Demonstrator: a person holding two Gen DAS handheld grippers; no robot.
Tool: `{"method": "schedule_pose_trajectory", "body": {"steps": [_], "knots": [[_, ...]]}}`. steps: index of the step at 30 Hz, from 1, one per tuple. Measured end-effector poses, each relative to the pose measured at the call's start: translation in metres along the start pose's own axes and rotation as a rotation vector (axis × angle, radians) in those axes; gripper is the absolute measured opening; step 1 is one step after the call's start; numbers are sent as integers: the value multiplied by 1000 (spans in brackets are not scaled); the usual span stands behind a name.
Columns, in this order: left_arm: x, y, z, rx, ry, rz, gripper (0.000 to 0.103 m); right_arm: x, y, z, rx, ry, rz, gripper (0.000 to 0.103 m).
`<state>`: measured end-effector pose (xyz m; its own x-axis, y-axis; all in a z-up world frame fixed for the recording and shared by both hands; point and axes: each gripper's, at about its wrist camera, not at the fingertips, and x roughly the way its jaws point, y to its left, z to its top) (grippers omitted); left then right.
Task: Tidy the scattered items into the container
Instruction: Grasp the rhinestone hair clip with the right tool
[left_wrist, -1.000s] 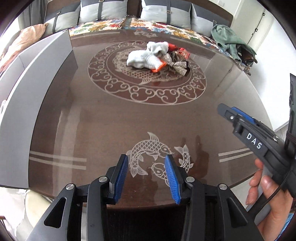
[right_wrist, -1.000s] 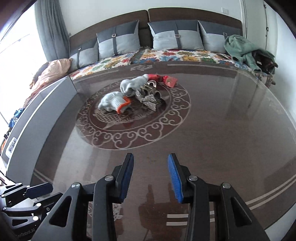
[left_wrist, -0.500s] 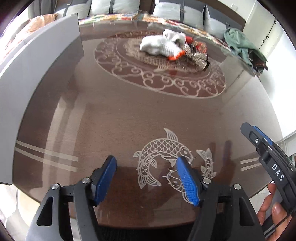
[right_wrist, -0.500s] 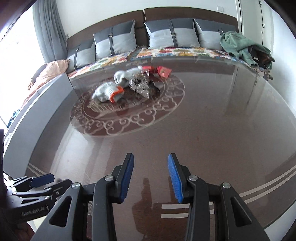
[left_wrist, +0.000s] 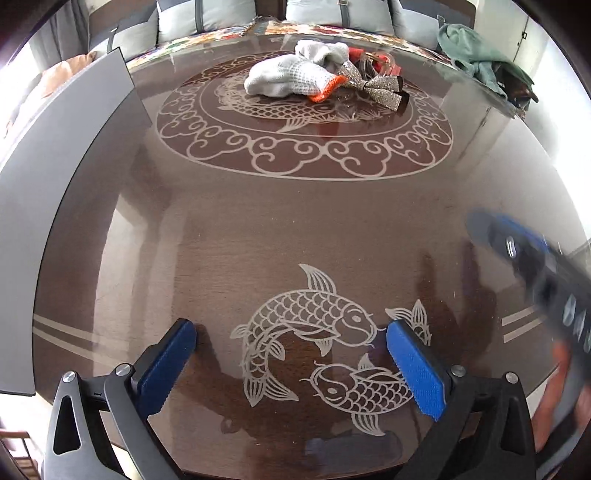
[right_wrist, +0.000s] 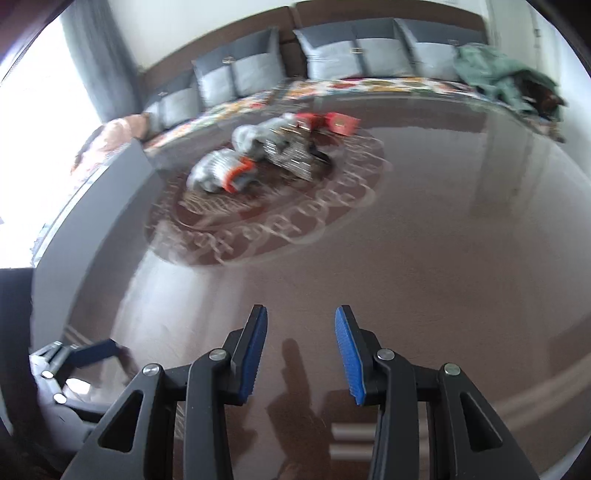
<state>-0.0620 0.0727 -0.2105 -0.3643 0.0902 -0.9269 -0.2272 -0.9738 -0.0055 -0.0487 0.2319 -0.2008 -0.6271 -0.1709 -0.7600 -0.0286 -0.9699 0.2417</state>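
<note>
A pile of items lies at the far middle of the round brown table (left_wrist: 295, 221): a white knit glove with an orange cuff (left_wrist: 284, 79), a second white glove (left_wrist: 321, 51), a glittery silver bow (left_wrist: 373, 86) and a red item (left_wrist: 384, 61) behind. The right wrist view shows the same pile blurred, with the glove (right_wrist: 221, 171), the bow (right_wrist: 291, 153) and the red item (right_wrist: 341, 123). My left gripper (left_wrist: 291, 332) is wide open and empty over the near fish pattern. My right gripper (right_wrist: 301, 323) is open and empty, far from the pile.
A grey container wall (left_wrist: 55, 177) curves along the table's left side, also in the right wrist view (right_wrist: 92, 206). A sofa with grey cushions (right_wrist: 332, 51) runs behind the table. A green garment (left_wrist: 476, 55) lies at the far right.
My left gripper has opened wider and moved forward over the table. My right gripper has moved forward; its view is now blurred by motion.
</note>
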Motion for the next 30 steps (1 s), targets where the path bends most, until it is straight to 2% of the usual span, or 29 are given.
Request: {"method": "schedule_pose_trajectory", "body": {"steps": [4, 6, 8, 12, 15, 18, 21, 26, 30], "knots": [[1, 0, -1, 16, -13, -6, 103, 19, -3, 52, -90, -6, 37, 40], [1, 0, -1, 19, -11, -8, 103, 34, -6, 85, -170, -21, 48, 47], [1, 1, -1, 20, -7, -8, 103, 53, -12, 111, -228, -12, 57, 48], [1, 1, 0, 21, -5, -9, 103, 87, -16, 142, -346, 27, 60, 48], [2, 2, 1, 23, -6, -9, 103, 109, -15, 154, -396, 78, 88, 48], [3, 2, 1, 25, -7, -11, 103, 118, -7, 157, -469, 94, 94, 49], [3, 3, 1, 28, -13, -13, 103, 127, 1, 158, -516, 105, 102, 56], [2, 2, -1, 31, -16, -13, 103, 144, 9, 161, -542, 109, 37, 57], [2, 3, 3, 28, 7, -23, 103, 142, 13, 159, -531, 127, 17, 55]]}}
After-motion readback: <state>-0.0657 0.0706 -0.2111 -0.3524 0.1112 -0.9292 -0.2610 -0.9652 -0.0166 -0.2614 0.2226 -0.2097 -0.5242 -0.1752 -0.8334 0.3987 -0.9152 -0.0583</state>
